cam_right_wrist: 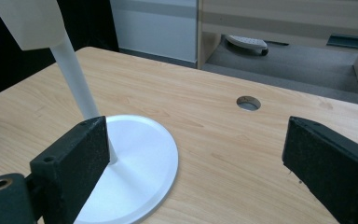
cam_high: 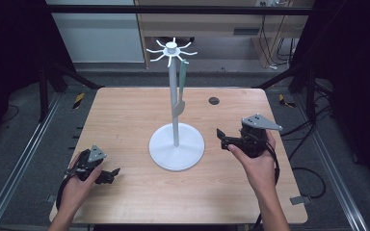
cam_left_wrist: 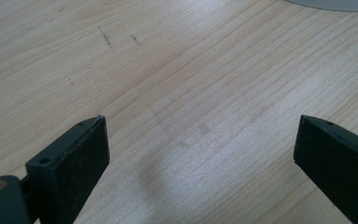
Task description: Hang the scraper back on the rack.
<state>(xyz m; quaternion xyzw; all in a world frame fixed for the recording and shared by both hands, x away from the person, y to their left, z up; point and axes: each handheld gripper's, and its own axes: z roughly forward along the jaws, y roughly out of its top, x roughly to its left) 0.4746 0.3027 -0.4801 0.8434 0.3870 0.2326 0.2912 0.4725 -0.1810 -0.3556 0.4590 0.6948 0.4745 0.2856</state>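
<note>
Wooden table point(cam_high: 125, 120) with rounded corners, pale grain, set on a dark floor between metal rails. Small round grommet hole point(cam_high: 214, 100) toward the far right corner, seen again from the right gripper view point(cam_right_wrist: 248, 103).

White stand point(cam_high: 175, 96) upright near the middle of the table, slightly nearer the far edge than the near one. Broad round base point(cam_high: 164, 154) flat on the wood, thin pole rising from its centre, crown of short curved hooks at the top. Base and lower pole large in the right gripper view point(cam_right_wrist: 140, 154); a sliver of the base rim at the top edge of the left gripper view point(cam_left_wrist: 335, 3).

Pale green spatula-like utensil point(cam_high: 180, 91) hanging from one hook on the right side of the crown, handle up, blade down beside the pole, clear of the base. Its wide pale end at the top left corner of the right gripper view point(cam_right_wrist: 28, 23).

Right gripper point(cam_high: 221, 137) held just right of the base, toward the right edge, pointing left at the stand. Jaws spread wide, nothing between them point(cam_right_wrist: 196, 158), no contact with stand or utensil.

Left gripper point(cam_high: 111, 175) low near the near left corner, well apart from the base. Jaws wide apart over bare wood point(cam_left_wrist: 200, 154), holding nothing.
</note>
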